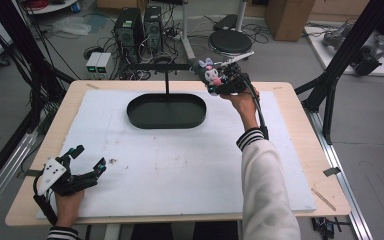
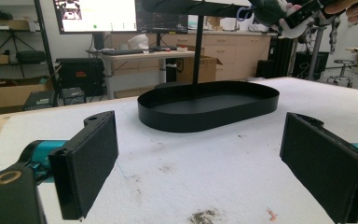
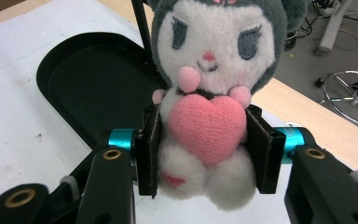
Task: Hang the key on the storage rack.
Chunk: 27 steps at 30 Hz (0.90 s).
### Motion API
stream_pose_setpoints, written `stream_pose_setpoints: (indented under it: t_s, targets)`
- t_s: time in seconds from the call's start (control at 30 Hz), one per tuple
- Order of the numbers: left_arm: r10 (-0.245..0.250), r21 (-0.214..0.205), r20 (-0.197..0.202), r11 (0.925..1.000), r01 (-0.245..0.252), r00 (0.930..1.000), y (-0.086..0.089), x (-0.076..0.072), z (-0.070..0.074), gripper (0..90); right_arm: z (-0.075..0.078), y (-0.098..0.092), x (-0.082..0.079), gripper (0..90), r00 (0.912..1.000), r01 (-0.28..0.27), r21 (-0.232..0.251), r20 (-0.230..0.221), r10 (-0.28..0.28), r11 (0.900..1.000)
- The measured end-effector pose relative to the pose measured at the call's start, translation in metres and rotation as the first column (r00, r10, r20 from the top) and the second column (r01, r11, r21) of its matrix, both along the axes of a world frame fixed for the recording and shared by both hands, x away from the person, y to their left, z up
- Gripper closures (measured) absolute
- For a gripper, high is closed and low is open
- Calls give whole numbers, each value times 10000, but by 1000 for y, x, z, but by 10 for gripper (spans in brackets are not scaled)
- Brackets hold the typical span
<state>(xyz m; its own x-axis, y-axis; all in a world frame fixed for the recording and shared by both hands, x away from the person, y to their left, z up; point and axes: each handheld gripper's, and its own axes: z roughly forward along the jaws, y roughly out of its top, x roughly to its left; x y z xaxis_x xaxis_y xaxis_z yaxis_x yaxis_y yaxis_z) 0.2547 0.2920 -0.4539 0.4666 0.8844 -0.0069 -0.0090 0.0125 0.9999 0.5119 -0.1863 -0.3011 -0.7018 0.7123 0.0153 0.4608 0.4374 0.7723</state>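
Note:
A grey and white plush toy [image 1: 210, 74] hugging a pink heart [image 3: 208, 126] is held in the air at the far side of the table, my right gripper [image 1: 219, 84] shut on its body. Both pads press its sides in the right gripper view, where the toy [image 3: 212, 51] faces the camera. It hangs by the right end of the black stand's crossbar [image 1: 160, 66], above the right end of the black oval tray [image 1: 166, 112]. My left gripper [image 1: 90, 157] rests at the table's front left, open with nothing between its jaws, pointing at the tray [image 2: 209, 105].
A white foam mat [image 1: 180, 165] covers most of the wooden table [image 1: 305, 150]. The stand's thin pole [image 1: 167, 82] rises from the tray. Black frame posts [image 1: 337, 75] stand at both sides. Computers [image 1: 130, 27], cables and boxes sit on the floor beyond.

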Motion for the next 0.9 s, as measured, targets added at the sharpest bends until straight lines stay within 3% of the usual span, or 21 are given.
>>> stream_pose_setpoints:
  t_s: [0.2, 0.33, 0.7, 0.9]
  targets:
    - [-7, 4, 2, 10000, 7, 10000, 0, 0, 0, 118, 0, -2, -1, 535, 9998, 165, -314, -87, -168, 9994]
    - [-9, 2, 7, 10000, 9, 10000, 0, 0, 0, 118, -2, -4, -1, 535, 9990, 335, -839, -283, -360, 9959]
    - [-8, -10, -4, 10000, 8, 10000, 0, 0, 0, 118, -11, -2, 3, 534, 9949, 569, -1440, -745, -681, 9879]
    - [-12, 3, -9, 10000, 12, 10000, 0, 0, 0, 118, -16, 3, 4, 531, 9942, 446, -1615, -891, -595, 9859]
